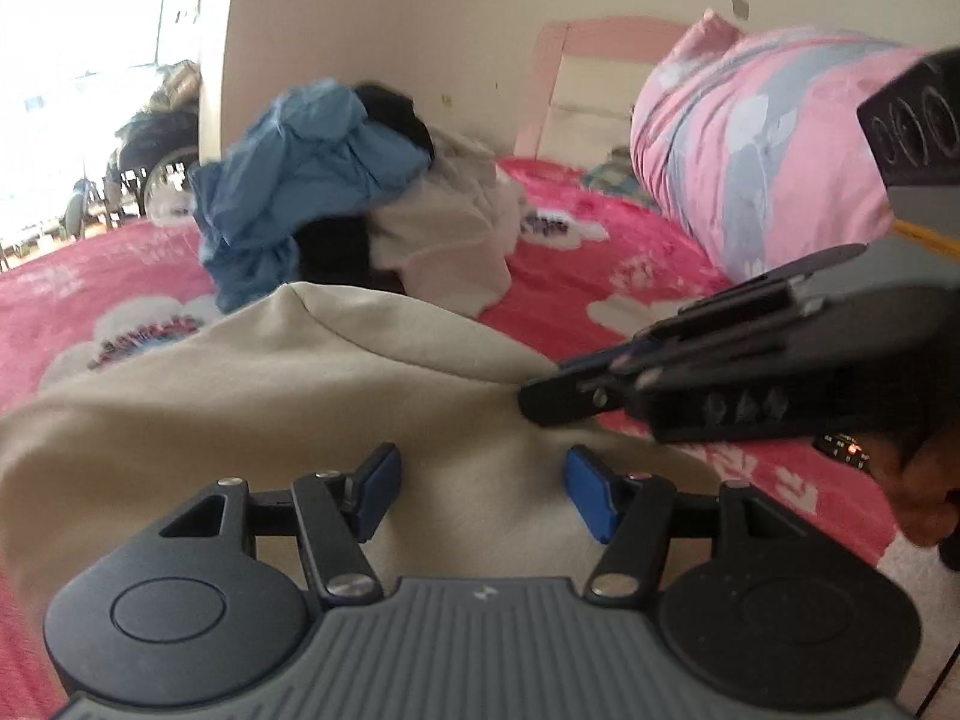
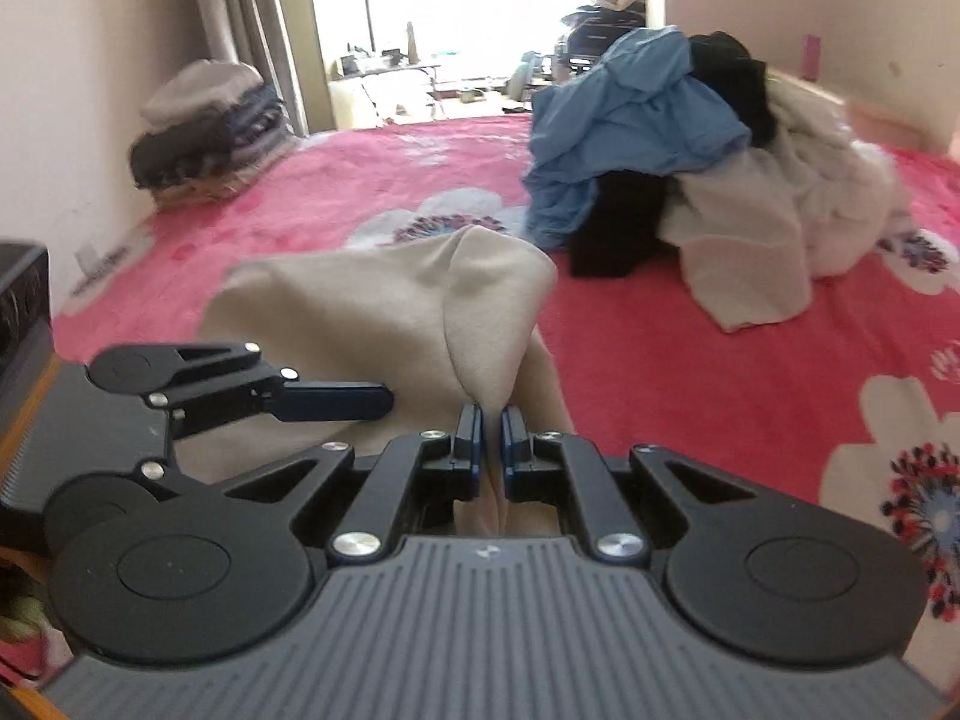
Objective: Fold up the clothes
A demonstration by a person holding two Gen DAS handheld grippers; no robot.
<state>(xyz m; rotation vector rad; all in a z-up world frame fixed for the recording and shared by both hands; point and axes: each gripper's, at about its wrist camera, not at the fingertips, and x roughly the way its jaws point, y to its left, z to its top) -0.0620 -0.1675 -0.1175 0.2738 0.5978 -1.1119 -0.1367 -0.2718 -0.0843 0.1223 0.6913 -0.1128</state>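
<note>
A beige garment (image 1: 288, 396) lies spread on the pink flowered bed cover. My left gripper (image 1: 483, 492) hovers just over it, open, and its blue pads hold nothing. In the left wrist view my right gripper (image 1: 543, 399) comes in from the right, its tip at the garment's right edge. In the right wrist view my right gripper (image 2: 492, 429) is shut on a pinched-up fold of the beige garment (image 2: 420, 300), which rises into a peak in front of it. One of the left gripper's fingers (image 2: 336, 403) lies on the cloth to its left.
A heap of unfolded clothes (image 2: 660, 138), blue, black and white, sits further back on the bed cover (image 2: 690, 360). A stack of folded clothes (image 2: 204, 132) stands against the left wall. A rolled pink duvet (image 1: 768, 144) lies at the right by the headboard.
</note>
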